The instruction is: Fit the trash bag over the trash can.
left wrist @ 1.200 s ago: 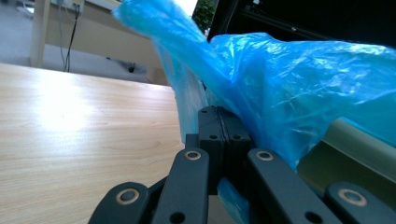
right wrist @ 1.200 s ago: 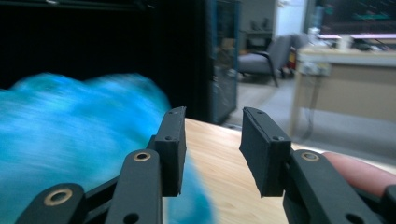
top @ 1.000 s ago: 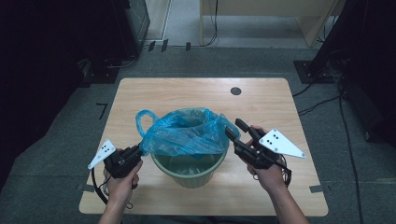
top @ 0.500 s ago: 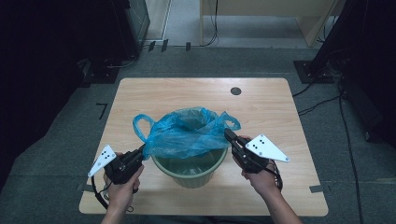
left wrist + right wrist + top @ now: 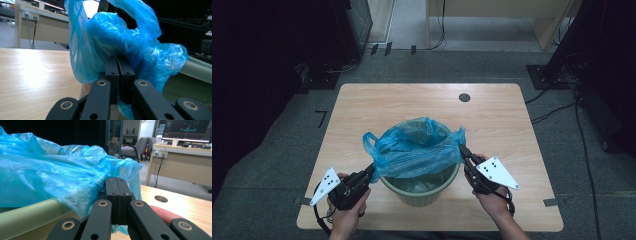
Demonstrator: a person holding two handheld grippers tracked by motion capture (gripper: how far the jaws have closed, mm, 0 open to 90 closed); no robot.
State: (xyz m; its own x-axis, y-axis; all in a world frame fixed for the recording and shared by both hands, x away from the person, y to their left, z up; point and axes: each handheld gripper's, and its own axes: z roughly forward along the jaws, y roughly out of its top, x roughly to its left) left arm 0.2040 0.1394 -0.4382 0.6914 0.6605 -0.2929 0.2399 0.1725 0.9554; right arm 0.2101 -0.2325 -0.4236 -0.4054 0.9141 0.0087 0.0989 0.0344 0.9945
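A pale green bin [image 5: 419,188] stands near the front of the wooden table [image 5: 362,105]. A blue plastic bag [image 5: 417,145] sits in its mouth, with a handle loop sticking out at the left. My left gripper [image 5: 372,169] is shut on the bag's left edge, beside the bin's rim. My right gripper [image 5: 462,150] is shut on the bag's right edge. In the left gripper view the jaws [image 5: 117,62] pinch crumpled blue film [image 5: 140,45]. The right gripper view has its jaws [image 5: 116,180] pressed together on the film [image 5: 50,177] above the bin's rim [image 5: 30,216].
A round cable hole [image 5: 464,97] lies in the table top behind the bin, also seen as a hole [image 5: 161,198] past my right jaws. Dark racks stand on the floor left and right of the table. A desk [image 5: 180,162] and chairs stand farther off.
The right gripper came down onto the bag's right edge and shut on it. The left gripper shifted slightly with the bag. The bag now sits lower and is stretched wider across the bin.
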